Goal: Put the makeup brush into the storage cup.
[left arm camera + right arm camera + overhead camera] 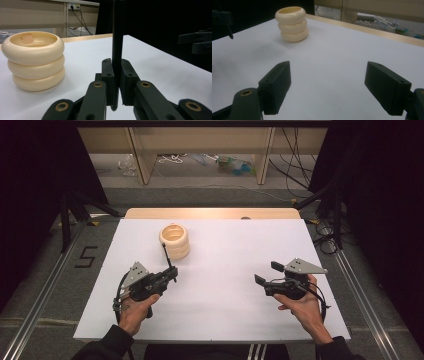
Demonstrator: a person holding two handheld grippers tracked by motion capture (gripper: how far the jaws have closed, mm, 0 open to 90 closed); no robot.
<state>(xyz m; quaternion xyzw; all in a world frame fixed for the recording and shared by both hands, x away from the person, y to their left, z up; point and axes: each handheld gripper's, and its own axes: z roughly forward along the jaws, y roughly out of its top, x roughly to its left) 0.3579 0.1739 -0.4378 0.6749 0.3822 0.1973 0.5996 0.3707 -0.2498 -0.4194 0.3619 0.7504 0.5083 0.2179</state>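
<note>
High view puts the left gripper (pixel 170 273) just short of the cream ring stack (pixel 175 241), which stands beyond its tips and a little to the right, near the far edge of the white table (pixel 225 315). That gripper is clamped on a thin black rod (pixel 166 254); the rod rises from the jaws and leans toward the stack, its top end close to the stack's near side but, as far as I can tell, not touching.

From the left gripper view the rod (pixel 117 37) stands nearly upright between the closed pads, its hooked lower end poking out below them, and the ring stack (pixel 35 60) sits ahead and to the left, three rings piled with an open hollow at the top. So the rod's long axis already runs roughly parallel to the stack's own upright axis; my guess is that the coming move is to carry it over the hollow and lower it in.

Well apart on the other side, the right gripper (pixel 267 272) hovers with jaws wide and nothing between them; in the right gripper view the stack (pixel 292 23) lies far ahead to the left. The left hand is clearly the nearer one.
</note>
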